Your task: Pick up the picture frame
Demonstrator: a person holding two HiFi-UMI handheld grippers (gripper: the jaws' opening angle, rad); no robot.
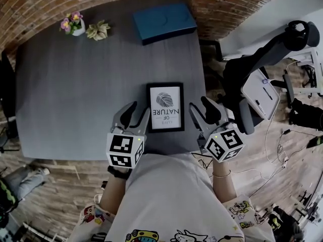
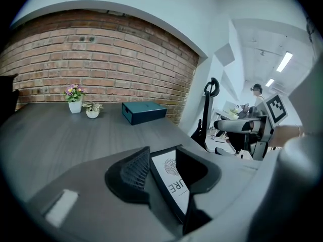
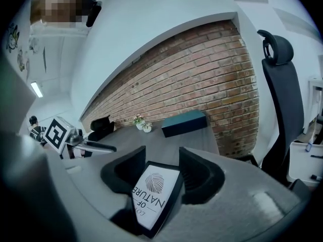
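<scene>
A black picture frame (image 1: 165,107) with a white print lies flat on the grey table (image 1: 75,95), close to the front edge. My left gripper (image 1: 132,116) hovers just left of it, jaws open, the inner finger near the frame's left edge. Just right of the frame is my right gripper (image 1: 202,112), also open. In the left gripper view the frame (image 2: 171,178) shows through the gap of the left gripper (image 2: 160,158). The right gripper view shows the frame (image 3: 154,190) below the open right gripper (image 3: 161,158). Neither gripper holds anything.
A teal box (image 1: 164,21) lies at the table's far edge by the brick wall. A flower pot (image 1: 73,24) and a small plant (image 1: 98,31) stand at the far left. A black office chair (image 1: 262,79) stands off the table's right side.
</scene>
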